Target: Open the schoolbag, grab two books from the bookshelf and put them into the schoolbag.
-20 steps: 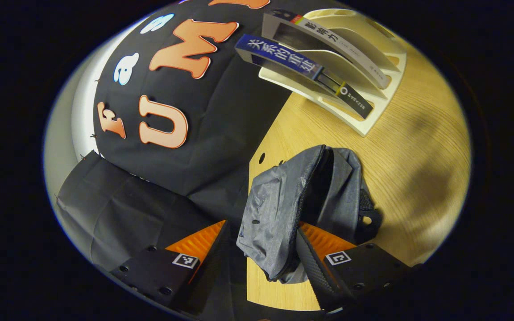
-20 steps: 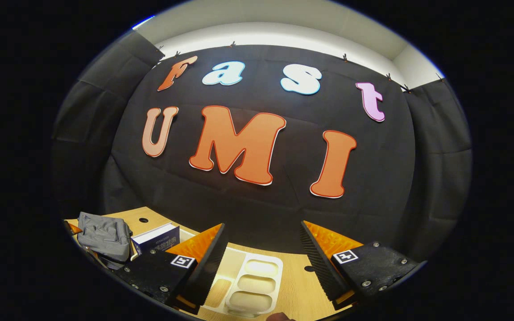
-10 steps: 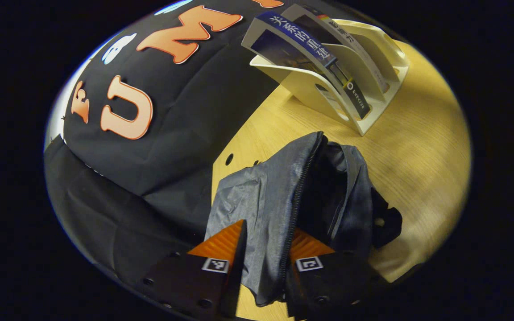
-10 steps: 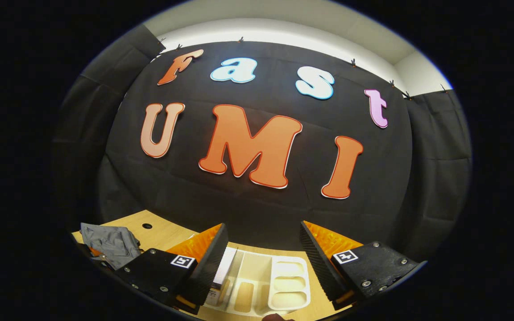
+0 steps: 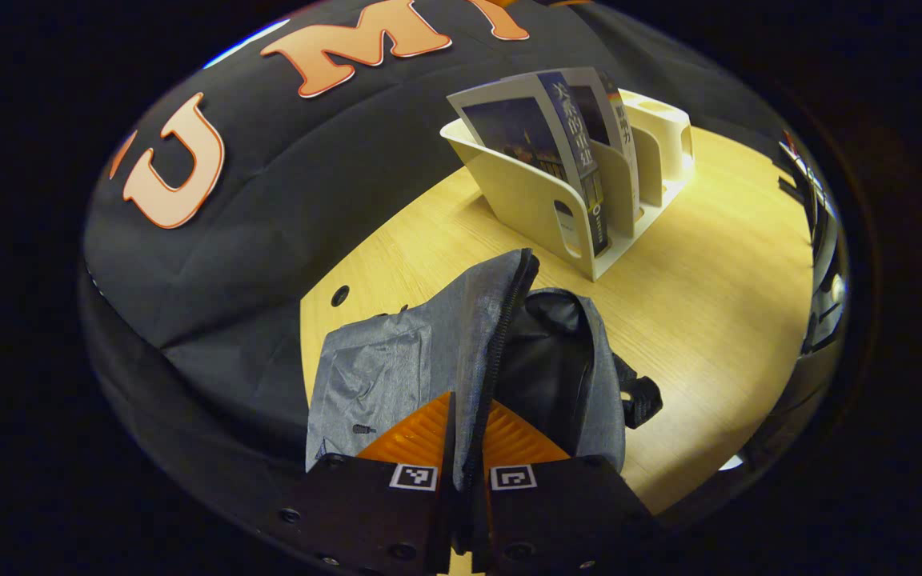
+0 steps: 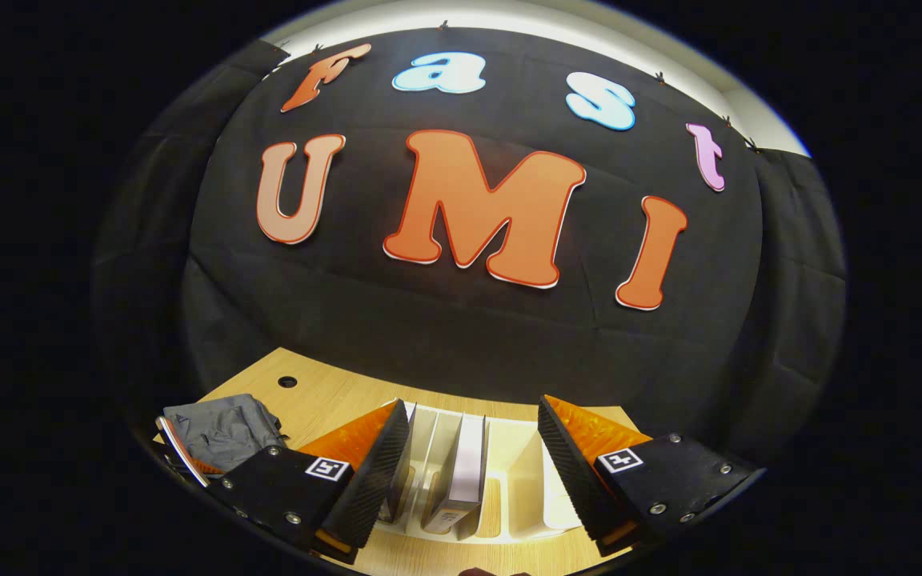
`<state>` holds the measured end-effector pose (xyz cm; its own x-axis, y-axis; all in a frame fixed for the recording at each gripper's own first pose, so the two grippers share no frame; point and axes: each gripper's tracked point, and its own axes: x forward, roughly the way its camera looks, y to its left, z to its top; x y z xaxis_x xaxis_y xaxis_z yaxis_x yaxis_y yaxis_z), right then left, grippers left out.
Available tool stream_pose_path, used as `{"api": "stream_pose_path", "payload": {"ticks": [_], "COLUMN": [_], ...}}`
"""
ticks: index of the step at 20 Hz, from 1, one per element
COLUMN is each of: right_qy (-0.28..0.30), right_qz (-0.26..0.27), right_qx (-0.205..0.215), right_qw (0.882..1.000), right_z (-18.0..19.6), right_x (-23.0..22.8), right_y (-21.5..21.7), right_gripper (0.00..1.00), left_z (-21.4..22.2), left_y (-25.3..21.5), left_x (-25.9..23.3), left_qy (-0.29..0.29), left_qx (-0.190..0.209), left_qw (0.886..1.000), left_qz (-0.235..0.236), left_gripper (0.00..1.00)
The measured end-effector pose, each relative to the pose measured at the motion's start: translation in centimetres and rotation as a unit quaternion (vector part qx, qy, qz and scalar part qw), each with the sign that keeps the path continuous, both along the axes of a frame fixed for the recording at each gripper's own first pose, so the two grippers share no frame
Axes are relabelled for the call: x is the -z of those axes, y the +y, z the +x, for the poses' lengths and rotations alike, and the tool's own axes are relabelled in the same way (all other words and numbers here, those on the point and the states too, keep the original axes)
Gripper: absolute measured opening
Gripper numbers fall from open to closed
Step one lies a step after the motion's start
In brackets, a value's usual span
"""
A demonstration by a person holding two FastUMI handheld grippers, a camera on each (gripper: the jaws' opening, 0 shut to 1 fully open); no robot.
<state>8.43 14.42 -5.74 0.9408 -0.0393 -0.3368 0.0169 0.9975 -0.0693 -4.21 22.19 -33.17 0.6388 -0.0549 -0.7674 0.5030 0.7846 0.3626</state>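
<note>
Now the left tongs (image 5: pixel 467 448) are clenched on the zippered edge of the grey fabric schoolbag (image 5: pixel 397 364), both fingers pressing on the cloth fold between them. Just past their tips the bag's mouth gapes, its dark lining showing to the right of the zip. The bag lies on the pale wooden worktop (image 5: pixel 717 272). Farther ahead of these tongs stands the cream plastic bookshelf (image 5: pixel 537 208) with slanted dividers; a blue-spined book (image 5: pixel 569 136) and a white-spined book (image 5: pixel 617 132) lean in its slots.

The right tongs (image 6: pixel 473 456) are released, fingers spread wide above the bookshelf (image 6: pixel 533 496). Between the fingers a pale-covered book (image 6: pixel 465 468) stands upright in a slot, untouched. To their left lies the schoolbag (image 6: pixel 221 428), well apart.
</note>
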Motion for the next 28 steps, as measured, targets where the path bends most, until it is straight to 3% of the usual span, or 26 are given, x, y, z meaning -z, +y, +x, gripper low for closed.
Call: {"api": "stream_pose_path", "payload": {"ticks": [5,9,18,22,28], "right_qy": [0.087,0.173,0.324,0.390,0.451], "right_qz": [0.040,0.052,0.083,0.104,0.107], "right_qx": [-0.015,-0.042,-0.078,-0.081,-0.061], "right_qw": [0.995,0.983,0.939,0.912,0.884], "right_z": [0.9,1.2,3.5,3.9,4.1], "right_x": [1.3,3.8,8.5,11.2,15.1], "right_y": [2.7,4.5,6.0,6.8,7.7], "right_gripper": [0.97,0.97,0.96,0.91,0.71], "left_z": [1.4,2.7,5.7,5.7,5.6], "left_y": [1.7,3.0,3.2,2.8,1.8], "left_x": [-4.3,-7.0,-12.7,-14.0,-12.7], "left_qy": [0.026,0.059,0.104,0.116,0.158], "left_qx": [0.024,0.021,0.026,0.026,0.004], "left_qw": [0.998,0.995,0.989,0.987,0.979], "left_qz": [-0.053,-0.081,-0.101,-0.104,-0.129], "left_gripper": [0.10,0.08,0.08,0.07,0.07]}}
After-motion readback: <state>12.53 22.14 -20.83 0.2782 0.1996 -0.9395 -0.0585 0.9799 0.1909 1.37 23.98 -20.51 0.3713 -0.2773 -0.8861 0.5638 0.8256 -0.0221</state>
